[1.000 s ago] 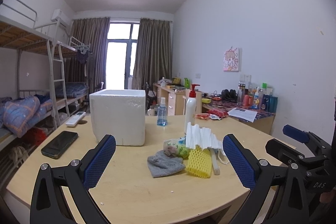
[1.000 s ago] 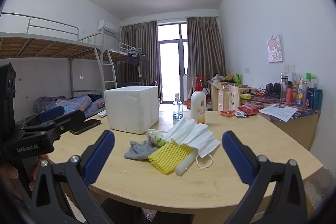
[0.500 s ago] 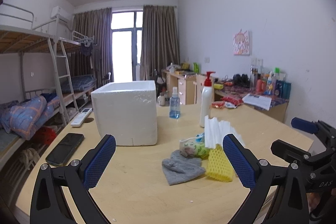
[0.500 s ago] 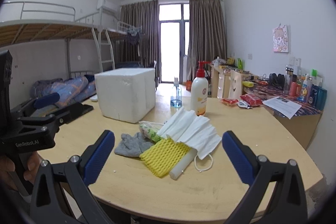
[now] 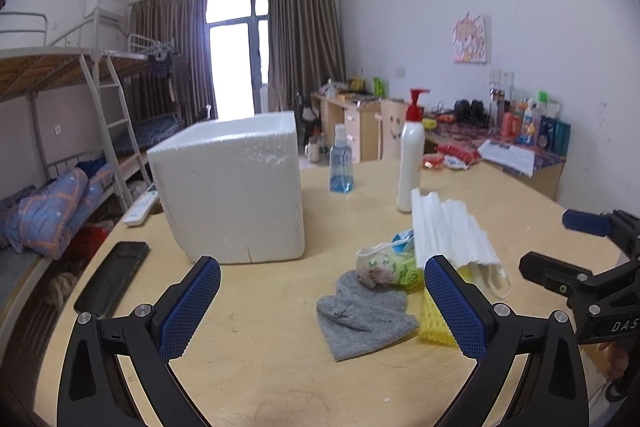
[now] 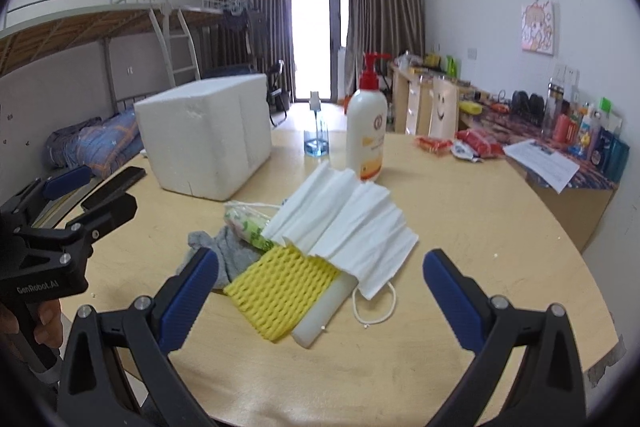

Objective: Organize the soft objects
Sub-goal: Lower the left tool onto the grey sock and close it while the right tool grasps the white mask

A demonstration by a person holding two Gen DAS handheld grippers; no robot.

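Observation:
A heap of soft things lies on the round wooden table (image 5: 260,367): a grey cloth (image 5: 362,315) (image 6: 232,251), a yellow foam net (image 6: 280,287) (image 5: 434,323), a stack of white face masks (image 6: 348,223) (image 5: 452,231), a green-patterned pouch (image 5: 386,265) (image 6: 246,225) and a white foam stick (image 6: 324,311). A white foam box (image 5: 232,191) (image 6: 208,139) stands behind to the left. My left gripper (image 5: 320,307) hovers open before the cloth. My right gripper (image 6: 320,301) stands open around the net's near end, holding nothing.
A pump lotion bottle (image 6: 366,131) (image 5: 412,163) and a blue spray bottle (image 5: 341,167) (image 6: 317,135) stand behind the heap. A black phone (image 5: 114,277) and a remote (image 5: 140,205) lie at the left. Bunk beds stand left, cluttered desks right.
Both grippers have moved forward and lower toward the heap, which now looks larger. Both stayed open and nothing was picked up.

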